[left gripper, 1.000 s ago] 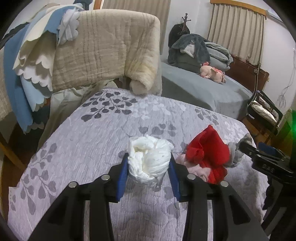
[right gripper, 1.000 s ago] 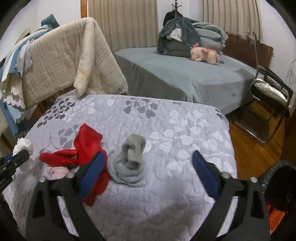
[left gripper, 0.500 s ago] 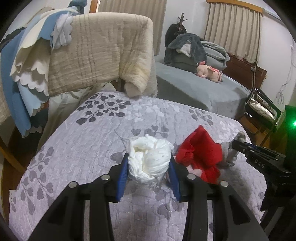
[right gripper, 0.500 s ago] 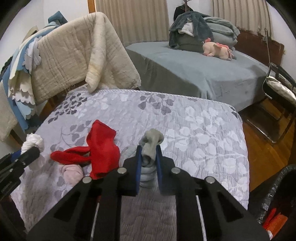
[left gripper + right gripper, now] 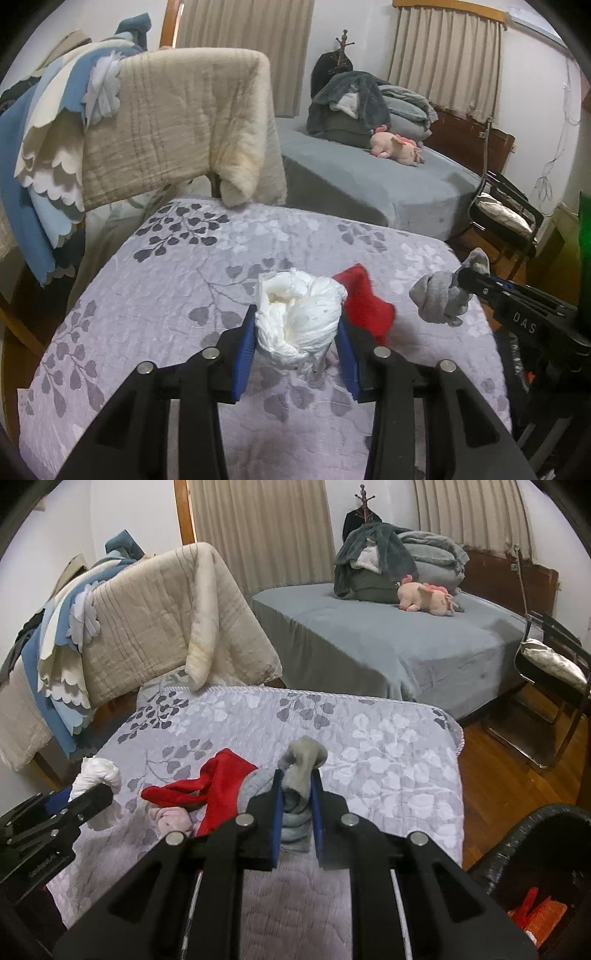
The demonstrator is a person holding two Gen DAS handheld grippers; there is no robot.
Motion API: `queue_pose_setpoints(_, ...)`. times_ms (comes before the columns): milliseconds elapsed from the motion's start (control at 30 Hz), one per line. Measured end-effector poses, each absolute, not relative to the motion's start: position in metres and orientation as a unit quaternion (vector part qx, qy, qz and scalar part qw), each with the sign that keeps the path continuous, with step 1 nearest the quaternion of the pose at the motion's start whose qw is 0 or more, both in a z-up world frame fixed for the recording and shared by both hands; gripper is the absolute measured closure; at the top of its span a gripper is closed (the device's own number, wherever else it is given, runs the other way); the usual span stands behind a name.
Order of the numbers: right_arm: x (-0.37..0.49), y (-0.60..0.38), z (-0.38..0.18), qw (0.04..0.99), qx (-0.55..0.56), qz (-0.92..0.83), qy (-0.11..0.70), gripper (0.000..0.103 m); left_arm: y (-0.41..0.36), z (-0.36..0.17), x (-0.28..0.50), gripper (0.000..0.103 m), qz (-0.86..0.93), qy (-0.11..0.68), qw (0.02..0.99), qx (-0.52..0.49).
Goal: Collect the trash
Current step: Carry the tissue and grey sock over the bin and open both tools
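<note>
Trash is in both our grips: our left hand-held gripper (image 5: 297,341) squeezes a white wad (image 5: 299,319), our right hand-held gripper (image 5: 297,805) has just closed on a grey sock bundle (image 5: 301,775). Red cloth (image 5: 218,786) waits on the bed (image 5: 388,753); the bin (image 5: 535,853) is near

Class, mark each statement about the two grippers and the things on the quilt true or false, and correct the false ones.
1. The left gripper holds a white wad. True.
2. The right gripper is open and empty. False: it is shut on a grey sock.
3. A red cloth lies on the quilt. True.
4. A plush toy lies on the quilt. False: it lies on the grey bed.
</note>
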State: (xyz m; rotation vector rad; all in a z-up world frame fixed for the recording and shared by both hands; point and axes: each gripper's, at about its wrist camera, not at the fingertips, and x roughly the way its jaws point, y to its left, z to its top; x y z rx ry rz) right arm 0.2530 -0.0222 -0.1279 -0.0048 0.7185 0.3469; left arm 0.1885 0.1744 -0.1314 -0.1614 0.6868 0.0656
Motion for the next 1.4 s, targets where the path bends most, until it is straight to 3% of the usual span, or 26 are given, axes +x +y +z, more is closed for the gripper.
queue_pose_setpoints(1400,0.096,-0.164,-0.050,0.952,0.022,0.094,0.291,0.090,0.022,-0.058,0.100,0.063,-0.081,0.302,0.949,-0.034)
